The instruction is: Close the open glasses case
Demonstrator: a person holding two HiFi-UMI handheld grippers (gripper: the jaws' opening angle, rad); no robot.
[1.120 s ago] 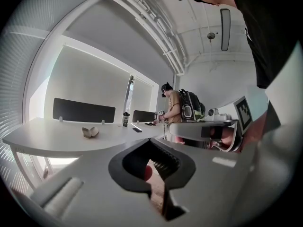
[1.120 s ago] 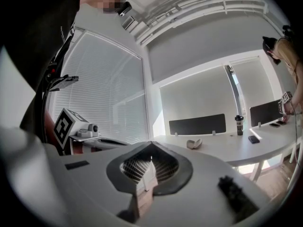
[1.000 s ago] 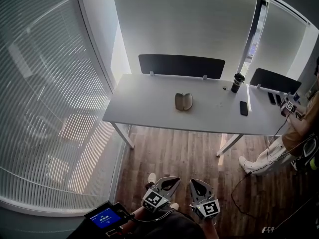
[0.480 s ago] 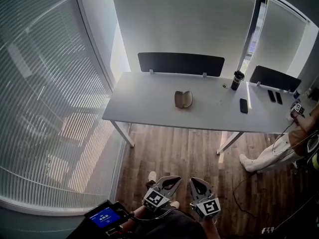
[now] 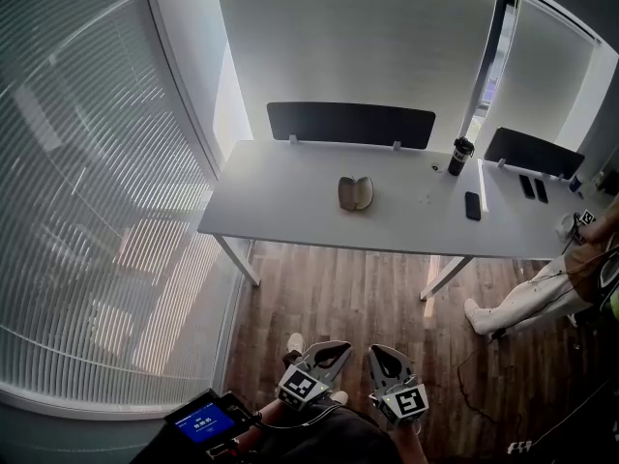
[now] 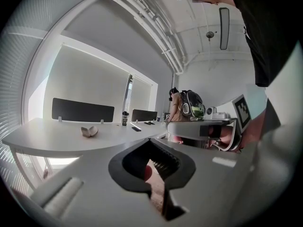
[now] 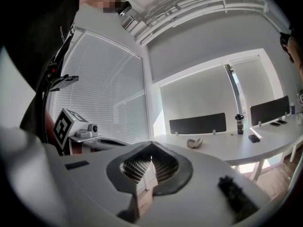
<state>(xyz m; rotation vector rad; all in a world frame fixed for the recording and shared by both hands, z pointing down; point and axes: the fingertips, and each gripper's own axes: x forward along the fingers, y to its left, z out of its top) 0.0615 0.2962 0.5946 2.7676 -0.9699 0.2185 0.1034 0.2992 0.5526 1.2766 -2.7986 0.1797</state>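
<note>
1. White desk (image 5: 290,201) across the middle of the room, wood floor below it, slatted blinds (image 5: 87,162) far off to the left of the glasses case (image 5: 356,193).
2. That case lies open on the desk top, its two shells spread apart like a clam, with nothing touching it.
3. Straight behind the case stands a dark divider screen (image 5: 351,124). Off to the case's right are a dark tumbler (image 5: 461,158) and a phone (image 5: 473,207), both well apart from it.
4. Further right of the case, a person (image 5: 571,269) is at the desk's end, clear of the action.
5. Now the tools: left gripper (image 5: 327,358) and right gripper (image 5: 387,363) hang low by the wearer's body, well short of the case with open floor between. Both have their jaws brought together and hold nothing.
6. My read is that the closing hasn't begun. This is the approach stage, and the lid is wide open.
7. The next move calls for stepping up to the desk and reaching one gripper to the case. It would tip one shell over onto the other until it shuts. The other gripper may need to steady the case, which looks light enough to skid.
</note>
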